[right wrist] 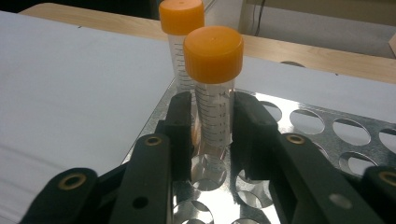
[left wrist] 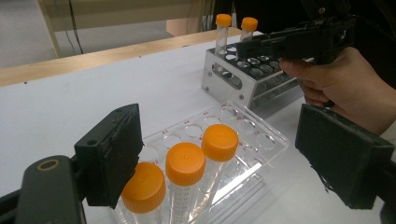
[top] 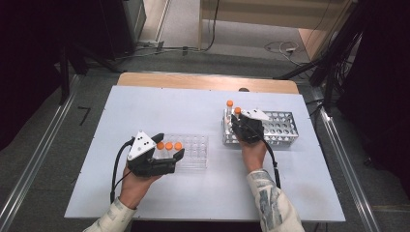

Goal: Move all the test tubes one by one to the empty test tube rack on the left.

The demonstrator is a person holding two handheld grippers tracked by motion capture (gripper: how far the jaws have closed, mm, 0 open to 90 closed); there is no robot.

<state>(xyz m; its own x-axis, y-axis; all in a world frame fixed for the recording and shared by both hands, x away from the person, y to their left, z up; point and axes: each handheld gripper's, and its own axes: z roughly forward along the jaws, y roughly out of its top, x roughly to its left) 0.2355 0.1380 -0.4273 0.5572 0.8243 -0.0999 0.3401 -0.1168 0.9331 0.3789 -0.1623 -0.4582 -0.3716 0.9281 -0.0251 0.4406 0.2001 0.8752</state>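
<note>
The right gripper (right wrist: 212, 135) pinches an orange-capped tube (right wrist: 214, 88) standing in the metal rack (top: 285, 129)'s near-left corner; left of that rack, the left gripper (left wrist: 224, 158) sits spread around three capped tubes (left wrist: 186, 165) in the clear rack (left wrist: 254, 140)

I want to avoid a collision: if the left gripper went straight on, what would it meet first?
Probably the three orange-capped clear tubes in the clear plastic rack, between the open left gripper; depth is uncertain.
</note>
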